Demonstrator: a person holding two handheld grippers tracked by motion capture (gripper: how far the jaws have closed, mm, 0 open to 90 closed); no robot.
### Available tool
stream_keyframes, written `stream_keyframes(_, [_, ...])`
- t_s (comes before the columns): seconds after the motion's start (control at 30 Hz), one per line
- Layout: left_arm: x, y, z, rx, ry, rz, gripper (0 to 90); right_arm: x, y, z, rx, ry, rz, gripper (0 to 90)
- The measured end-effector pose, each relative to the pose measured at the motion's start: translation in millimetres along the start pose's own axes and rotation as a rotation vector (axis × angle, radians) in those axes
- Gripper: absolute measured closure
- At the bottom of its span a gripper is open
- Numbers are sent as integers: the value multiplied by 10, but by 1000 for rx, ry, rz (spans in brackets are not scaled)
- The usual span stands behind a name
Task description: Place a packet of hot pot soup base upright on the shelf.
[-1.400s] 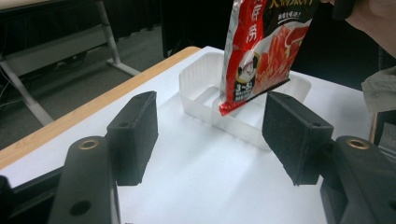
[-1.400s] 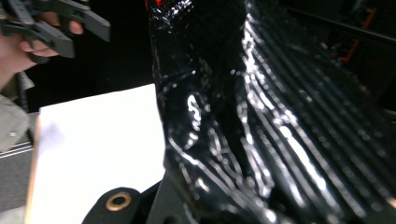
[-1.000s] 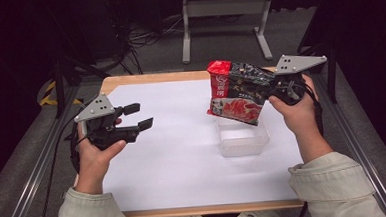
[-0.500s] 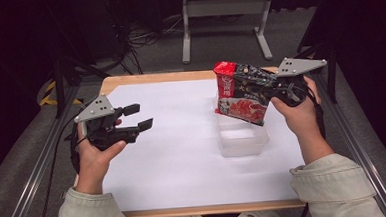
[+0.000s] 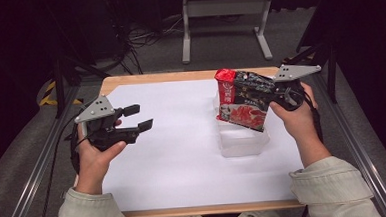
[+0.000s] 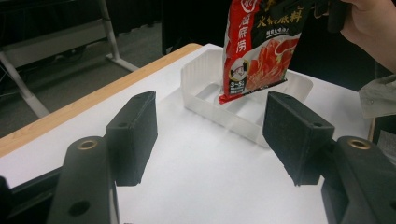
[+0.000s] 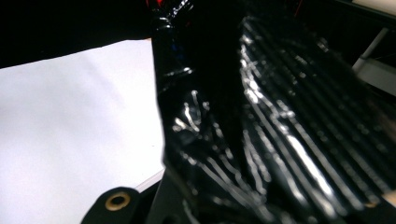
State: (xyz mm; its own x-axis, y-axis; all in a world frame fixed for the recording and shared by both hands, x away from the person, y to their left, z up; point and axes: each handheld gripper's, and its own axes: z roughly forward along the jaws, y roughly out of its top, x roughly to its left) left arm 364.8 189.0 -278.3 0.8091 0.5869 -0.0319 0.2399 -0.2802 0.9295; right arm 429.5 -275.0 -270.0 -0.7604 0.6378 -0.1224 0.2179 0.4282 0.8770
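A red and black food packet (image 5: pixel 241 102) hangs upright over a clear plastic container (image 5: pixel 244 142) at the table's right. My right gripper (image 5: pixel 258 93) is shut on the packet's upper right part. In the left gripper view the packet (image 6: pixel 261 51) has its lower edge just above the container's (image 6: pixel 201 77) inside. The packet's shiny black back (image 7: pixel 271 135) sits very close in the right gripper view. My left gripper (image 5: pixel 138 117) is held over the table's left side, jaws open with nothing between them (image 6: pixel 215 126), and it points at the container.
White paper (image 5: pixel 183 154) covers the wooden table (image 5: pixel 154 78). Metal rails run along both sides of the table. A metal stand (image 5: pixel 224 21) and cables lie on the floor beyond the far edge.
The right hand has brought the packet down and slightly right, closer to the container. The left gripper has kept still.
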Motion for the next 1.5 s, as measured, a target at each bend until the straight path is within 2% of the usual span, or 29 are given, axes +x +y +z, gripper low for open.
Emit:
stream_keyframes(0.33, [0, -6, 5, 5, -1, -2, 363, -35, -110, 62, 9, -9, 27, 837])
stream_keyframes(0.67, [15, -17, 7, 4, -1, -7, 362, -65, -250, 118, -15, 0, 54, 836])
stream_keyframes(0.9, [16, -17, 5, 3, -2, -8, 361, -66, -316, 155, 13, -8, 53, 835])
stream_keyframes(1.1, [19, -22, 1, 7, -2, -8, 361, -60, -450, 221, 25, -1, 74, 832])
stream_keyframes(1.5, [29, -31, 12, 10, 0, -11, 356, -54, -616, 248, 15, -10, 89, 803])
